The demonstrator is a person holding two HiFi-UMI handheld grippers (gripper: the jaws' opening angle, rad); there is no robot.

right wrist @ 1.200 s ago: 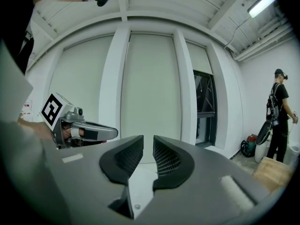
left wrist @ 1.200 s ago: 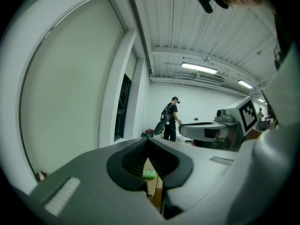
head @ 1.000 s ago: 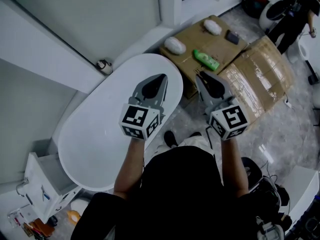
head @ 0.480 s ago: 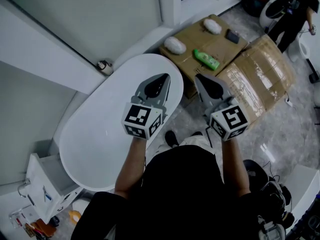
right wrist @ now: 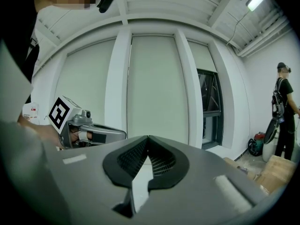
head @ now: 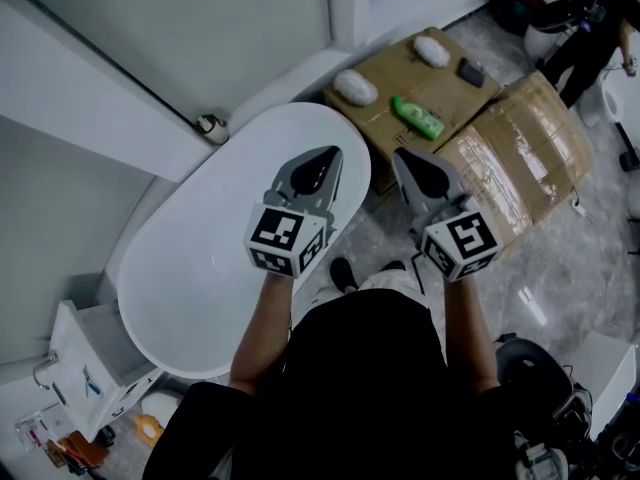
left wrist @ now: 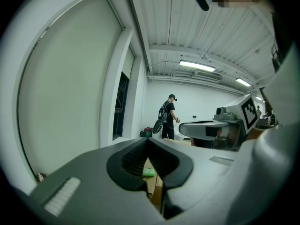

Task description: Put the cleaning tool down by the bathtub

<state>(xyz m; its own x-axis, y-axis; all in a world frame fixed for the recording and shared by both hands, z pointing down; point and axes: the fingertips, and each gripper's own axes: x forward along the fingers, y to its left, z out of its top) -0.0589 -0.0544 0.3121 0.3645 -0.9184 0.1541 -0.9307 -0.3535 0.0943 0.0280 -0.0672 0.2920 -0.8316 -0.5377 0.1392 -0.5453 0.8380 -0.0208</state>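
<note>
A white oval bathtub (head: 190, 268) lies at the left of the head view. On a flat cardboard box (head: 395, 83) past its end rest two white oval cleaning pads (head: 355, 87) (head: 432, 50), a green bottle (head: 417, 118) and a small dark item (head: 470, 71). My left gripper (head: 328, 154) hovers over the tub's rim, shut and empty (left wrist: 147, 139). My right gripper (head: 402, 154) hangs beside the tub near the box; its jaws have just been closing and now meet with nothing between them (right wrist: 148, 137). The green bottle (left wrist: 148, 172) shows below the left jaws.
A second taped cardboard box (head: 520, 153) stands to the right. A person (head: 600, 28) stands at the far right by some gear. A white cabinet (head: 85, 363) sits at the tub's near end. Window wall and a pillar (head: 350, 3) close off the back.
The right gripper's jaws have narrowed until they meet. Both hands stay in nearly the same place, and the head view has shifted slightly.
</note>
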